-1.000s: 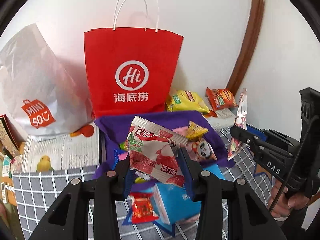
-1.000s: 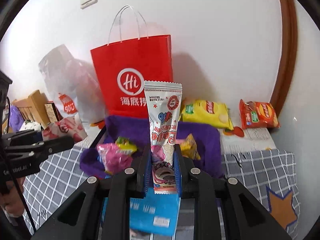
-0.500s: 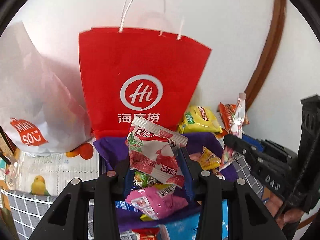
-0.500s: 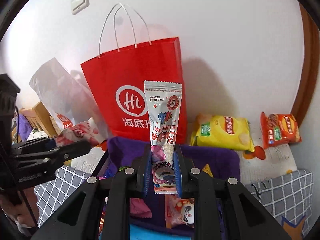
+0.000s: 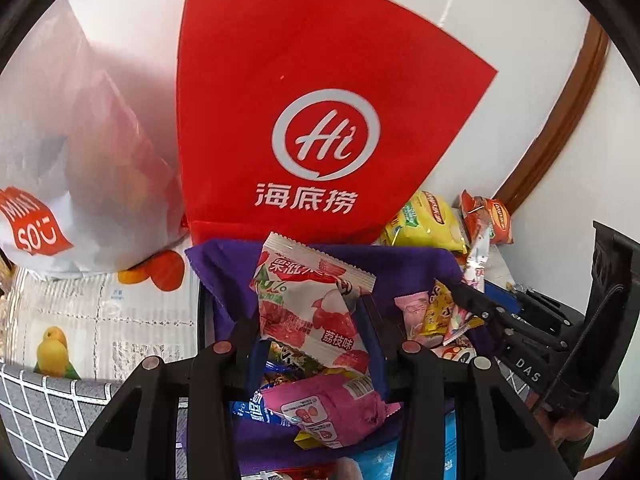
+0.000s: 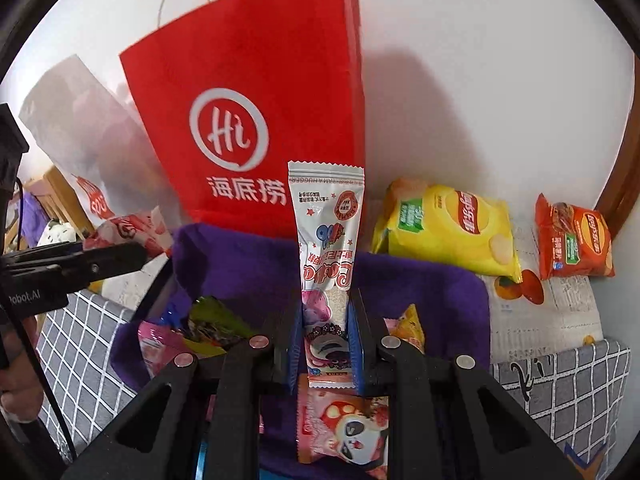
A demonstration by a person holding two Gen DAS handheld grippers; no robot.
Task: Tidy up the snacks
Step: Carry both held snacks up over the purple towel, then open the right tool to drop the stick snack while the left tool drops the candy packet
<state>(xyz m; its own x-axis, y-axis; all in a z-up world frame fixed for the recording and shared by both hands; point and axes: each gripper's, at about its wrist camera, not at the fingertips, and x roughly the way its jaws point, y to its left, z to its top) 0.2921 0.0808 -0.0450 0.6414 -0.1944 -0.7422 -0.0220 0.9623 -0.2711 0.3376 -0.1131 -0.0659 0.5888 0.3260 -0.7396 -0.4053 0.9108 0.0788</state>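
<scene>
My left gripper [image 5: 310,344] is shut on a red and white lychee snack packet [image 5: 310,300], held over a purple fabric basket [image 5: 224,264] with several snacks in it, among them a pink packet [image 5: 324,408]. My right gripper [image 6: 326,344] is shut on a tall white and pink snack stick packet [image 6: 326,240], upright over the same basket [image 6: 452,292]. A panda packet [image 6: 344,428] lies below it. The right gripper also shows at the right of the left wrist view [image 5: 476,300], and the left gripper at the left of the right wrist view [image 6: 120,256].
A red Hi paper bag [image 5: 320,132] [image 6: 256,120] stands against the wall behind the basket. A white Miniso bag [image 5: 60,160] sits to its left. A yellow chip bag [image 6: 448,228] and an orange chip bag [image 6: 572,240] lie to the right on a checked cloth [image 6: 560,392].
Both grippers have moved forward and closer to the red bag, each still holding its packet; they now hang over the purple basket.
</scene>
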